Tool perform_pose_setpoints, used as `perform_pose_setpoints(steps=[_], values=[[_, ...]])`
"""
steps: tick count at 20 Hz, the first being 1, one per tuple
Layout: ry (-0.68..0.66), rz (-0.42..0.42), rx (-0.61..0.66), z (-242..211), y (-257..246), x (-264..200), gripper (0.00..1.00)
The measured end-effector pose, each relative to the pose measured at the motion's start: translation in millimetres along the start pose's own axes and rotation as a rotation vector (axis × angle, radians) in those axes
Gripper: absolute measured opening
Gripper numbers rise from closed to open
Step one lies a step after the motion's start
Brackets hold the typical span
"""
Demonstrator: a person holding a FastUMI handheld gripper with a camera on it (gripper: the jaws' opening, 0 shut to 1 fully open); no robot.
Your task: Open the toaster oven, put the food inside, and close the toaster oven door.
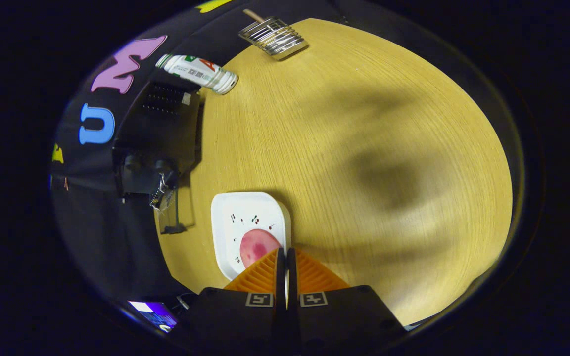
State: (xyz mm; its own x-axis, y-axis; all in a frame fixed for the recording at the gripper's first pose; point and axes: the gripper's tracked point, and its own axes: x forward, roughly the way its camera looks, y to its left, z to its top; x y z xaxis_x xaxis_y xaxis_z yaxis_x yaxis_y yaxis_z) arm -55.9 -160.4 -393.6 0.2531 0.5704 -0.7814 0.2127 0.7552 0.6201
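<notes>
Overhead now, gripper (285, 257) fingers pressed together, holding nothing. Just ahead of the tips, food (257, 245) — a pink round on the plate (245, 210); probably light, soft, slippery — best pinched gently across its edges. Oven (159, 133) far left, seemingly shut.

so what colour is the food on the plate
Pinkish red, darker in the middle, gripper view.

I see the black toaster oven (159, 133) at the surface's (364, 148) far-left edge, its glass door (176, 210) dropped open. The round pink food (258, 246) lies on a white square plate (245, 217) near it.
</notes>
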Motion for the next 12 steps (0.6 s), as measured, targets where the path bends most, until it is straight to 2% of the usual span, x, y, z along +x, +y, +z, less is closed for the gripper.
perform_pose_setpoints(steps=[5, 12], values=[[-0.062, 0.103, 0.114, -12, 25, -6, 0.05], [-0.138, 0.183, 0.137, -38, 98, -21, 0.05]])
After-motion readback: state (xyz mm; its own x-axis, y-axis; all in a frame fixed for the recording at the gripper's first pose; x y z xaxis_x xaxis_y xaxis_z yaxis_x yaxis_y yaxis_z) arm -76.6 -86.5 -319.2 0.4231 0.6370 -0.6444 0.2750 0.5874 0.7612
